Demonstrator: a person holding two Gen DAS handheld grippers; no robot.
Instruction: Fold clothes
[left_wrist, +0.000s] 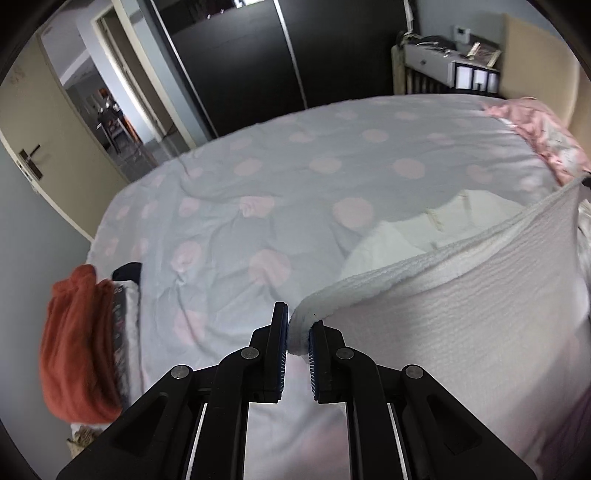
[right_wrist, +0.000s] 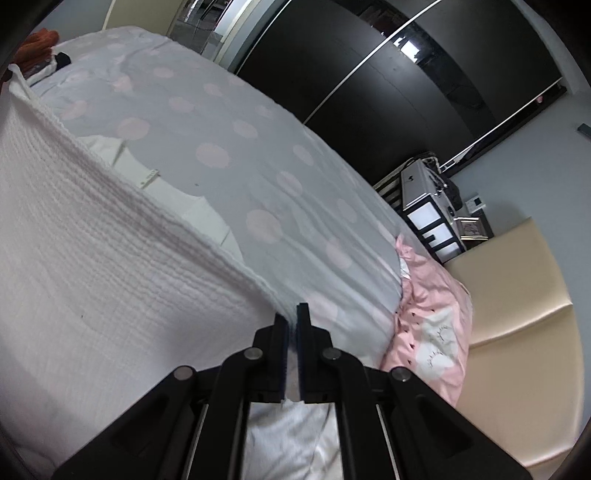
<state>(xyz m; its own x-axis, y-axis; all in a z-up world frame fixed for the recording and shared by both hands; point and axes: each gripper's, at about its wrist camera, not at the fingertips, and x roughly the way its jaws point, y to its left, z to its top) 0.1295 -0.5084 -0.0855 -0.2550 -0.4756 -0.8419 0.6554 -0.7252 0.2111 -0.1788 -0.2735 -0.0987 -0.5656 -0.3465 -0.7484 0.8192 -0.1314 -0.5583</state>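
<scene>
Through the left wrist camera, my left gripper (left_wrist: 297, 326) is clamped on one corner of a white waffle-textured cloth (left_wrist: 461, 295), its blue pads pressed against the bunched edge. The cloth stretches taut from that corner toward the right, lifted above the bed (left_wrist: 295, 166), whose grey cover carries pink dots. Beyond the raised edge, more white fabric (left_wrist: 399, 236) lies flat on the bed. At the bed's left edge sits a pile of clothes with an orange garment (left_wrist: 77, 339) on the outside and darker pieces tucked beside it. A pink pillow (left_wrist: 535, 133) rests at the bed's far right end. Behind the bed stand a dark sliding wardrobe (left_wrist: 258, 59) and a small drawer unit (left_wrist: 450, 70); an open door (left_wrist: 44, 147) is off to the bed's left.

Through the right wrist camera, my right gripper (right_wrist: 291, 317) is closed on the cloth's (right_wrist: 92, 240) other corner, the fabric pinched thin between the pads. The cloth fans out leftward over the bed (right_wrist: 240, 155). The pink pillow (right_wrist: 432, 325) lies just right of my fingers, against a beige headboard (right_wrist: 517, 295). The orange garment (right_wrist: 40, 40) shows at the bed's far corner.
</scene>
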